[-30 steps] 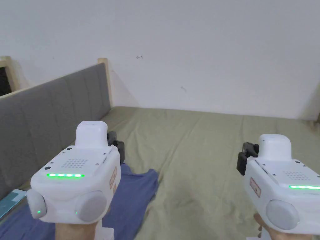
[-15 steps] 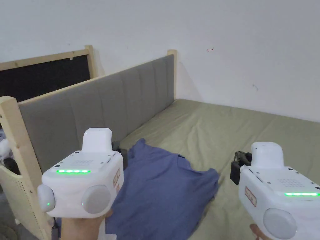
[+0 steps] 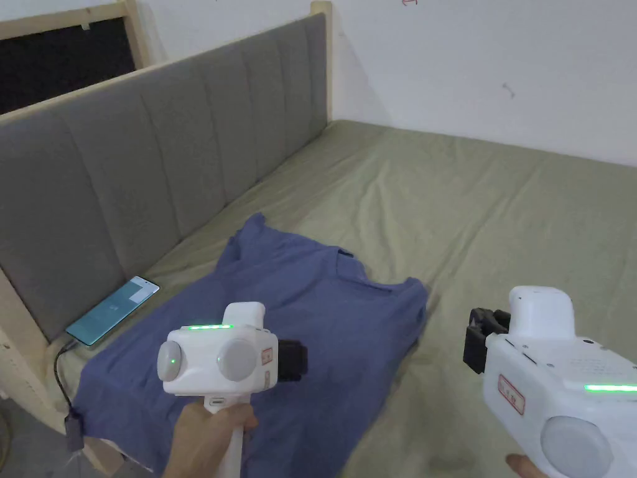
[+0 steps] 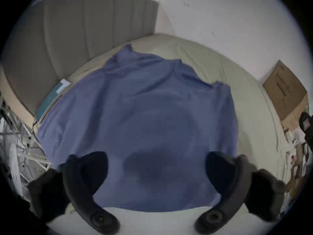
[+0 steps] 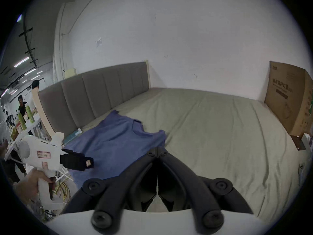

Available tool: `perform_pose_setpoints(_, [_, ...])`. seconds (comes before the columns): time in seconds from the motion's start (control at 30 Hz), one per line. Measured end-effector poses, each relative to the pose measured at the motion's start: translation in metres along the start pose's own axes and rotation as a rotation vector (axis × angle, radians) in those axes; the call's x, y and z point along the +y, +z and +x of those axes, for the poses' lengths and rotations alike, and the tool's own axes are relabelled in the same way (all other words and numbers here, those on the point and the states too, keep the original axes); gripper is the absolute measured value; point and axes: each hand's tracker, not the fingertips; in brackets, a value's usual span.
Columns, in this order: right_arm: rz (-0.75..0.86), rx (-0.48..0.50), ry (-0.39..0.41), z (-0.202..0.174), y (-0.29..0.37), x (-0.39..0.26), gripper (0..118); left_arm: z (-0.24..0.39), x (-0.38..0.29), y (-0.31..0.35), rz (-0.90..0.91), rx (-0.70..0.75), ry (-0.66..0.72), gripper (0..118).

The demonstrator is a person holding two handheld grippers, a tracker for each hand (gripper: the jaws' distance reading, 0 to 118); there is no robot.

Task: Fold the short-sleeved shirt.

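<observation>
Now the left gripper [image 4: 155, 176] hangs lower over the shirt [image 3: 298, 323], jaws spread; right gripper [image 5: 157, 151] clenched empty

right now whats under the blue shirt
The blue shirt lies spread on the olive bedsheet, its near hem hanging over the bed's edge. A phone lies beside it, not under. Anything else beneath is covered by the cloth.

Left gripper [image 4: 156, 169] with its two black curved jaws spread wide apart, poised above the blue short-sleeved cotton shirt [image 4: 144, 111] spread on the olive-green bed sheet [image 4: 211, 57]. Ahead and left: a grey padded headboard [image 4: 76, 31] and a flat teal-screened phone [image 4: 52, 99].
</observation>
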Motion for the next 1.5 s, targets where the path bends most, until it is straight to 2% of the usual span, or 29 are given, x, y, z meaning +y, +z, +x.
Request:
perform_pose_setpoints(0.27, [-0.078,-0.037,-0.044,0.031,-0.036,-0.014,0,0.029,0.018,-0.062,-0.062,0.025,-0.062,115])
perform_pose_setpoints(0.33, [-0.103,-0.052,-0.045,0.037,-0.042,-0.017,0,0.034,0.015,-0.074,-0.129,0.062,-0.097,110])
perform_pose_setpoints(0.4, [-0.109,-0.053,-0.055,0.043,-0.045,-0.019,0,0.033,0.018,-0.079,-0.116,0.065,-0.102,108])
perform_pose_setpoints(0.47, [-0.117,-0.059,-0.069,0.047,-0.047,-0.022,0,0.033,0.017,-0.074,-0.093,0.093,-0.082,86])
perform_pose_setpoints(0.5, [-0.119,-0.061,-0.073,0.048,-0.047,-0.022,0,0.031,0.017,-0.069,-0.057,0.113,-0.063,70])
perform_pose_setpoints(0.53, [-0.12,-0.065,-0.074,0.049,-0.047,-0.022,0,0.031,0.018,-0.065,-0.05,0.103,-0.057,41])
perform_pose_setpoints(0.57, [-0.116,-0.067,-0.073,0.049,-0.046,-0.023,0,0.032,0.02,-0.062,-0.05,0.1,-0.068,18])
perform_pose_setpoints(0.6, [-0.115,-0.068,-0.073,0.05,-0.046,-0.022,0,0.033,0.022,-0.061,-0.048,0.116,-0.089,0])
perform_pose_setpoints(0.67, [-0.112,-0.071,-0.084,0.051,-0.043,-0.021,0,0.024,0.029,-0.067,-0.079,0.149,-0.1,0])
perform_pose_setpoints(0.7, [-0.11,-0.068,-0.093,0.051,-0.041,-0.02,0,0.02,0.029,-0.068,-0.094,0.099,-0.05,0])
perform_pose_setpoints(0.83, [-0.1,-0.07,-0.1,0.055,-0.032,-0.02,0,0.012,0.037,-0.059,-0.111,0.055,0.073,0])
perform_pose_setpoints(1.07, [-0.055,-0.09,-0.139,0.076,-0.002,-0.005,0,0.041,0.067,-0.01,-0.051,0.015,0.017,0])
perform_pose_setpoints(1.17, [-0.027,-0.108,-0.164,0.09,0.015,0.002,0,0.073,0.09,0.019,0.026,-0.048,-0.028,0])
perform_pose_setpoints(1.3, [0.018,-0.155,-0.239,0.112,0.049,0.011,0,0.139,0.117,0.058,0.111,-0.127,-0.11,0])
perform_pose_setpoints(1.37, [0.044,-0.167,-0.275,0.128,0.07,0.016,0,0.184,0.124,0.081,0.157,-0.202,-0.183,0])
perform_pose_setpoints(1.5, [0.106,-0.267,-0.278,0.163,0.111,0.019,0,0.274,0.122,0.126,0.222,-0.391,-0.318,0])
